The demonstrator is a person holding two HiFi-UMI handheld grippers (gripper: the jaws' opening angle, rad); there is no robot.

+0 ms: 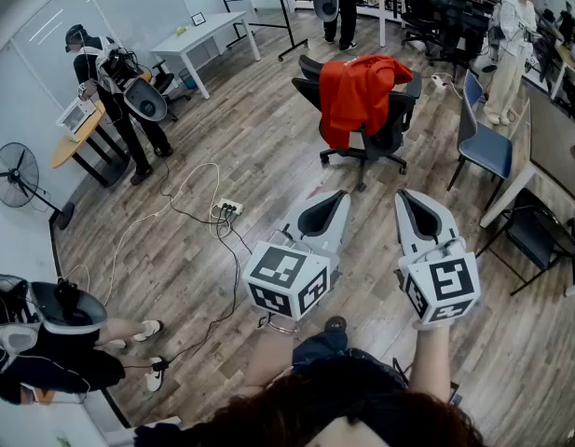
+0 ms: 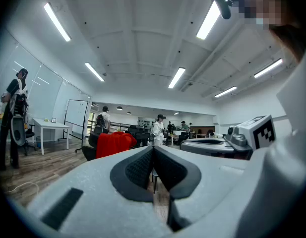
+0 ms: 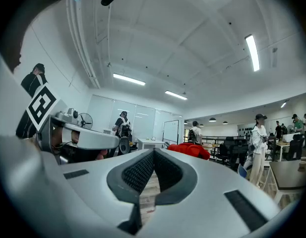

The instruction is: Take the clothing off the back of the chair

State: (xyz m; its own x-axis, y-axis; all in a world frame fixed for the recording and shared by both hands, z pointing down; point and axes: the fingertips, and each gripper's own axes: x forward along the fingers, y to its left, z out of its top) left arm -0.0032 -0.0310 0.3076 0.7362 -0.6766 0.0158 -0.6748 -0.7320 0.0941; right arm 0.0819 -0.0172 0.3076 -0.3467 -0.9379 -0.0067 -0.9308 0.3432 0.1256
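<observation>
- You are looking steeply down at a wood floor (image 1: 222, 138) in an open office. Your two hand-held tools fill the lower middle of the head view.
- Your left tongs (image 1: 335, 198) are closed, tip against tip, with nothing between them. They point level toward the top of the frame.
- Your right tongs (image 1: 408, 198) are closed and empty too, held just beside the left pair and aimed the same way. This looks like a carrying pose for the approach, since nothing is near enough to grasp.
- The red garment (image 1: 360, 91) sits in the upper middle of the head view, well apart from both tongs. It is draped over the back of a black office chair (image 1: 391, 124), with folds hanging down the backrest.
- In the left gripper view the garment shows left of centre, beyond the closed tips. In the right gripper view it shows just right of centre.
- The task seems not yet begun. You would need to step nearer and open a pair of tongs before taking a fold near the top of the backrest.
- A power strip (image 1: 230, 209) with cables lies on the floor to the left. A blue chair (image 1: 483, 142) stands to the right of the black one.
</observation>
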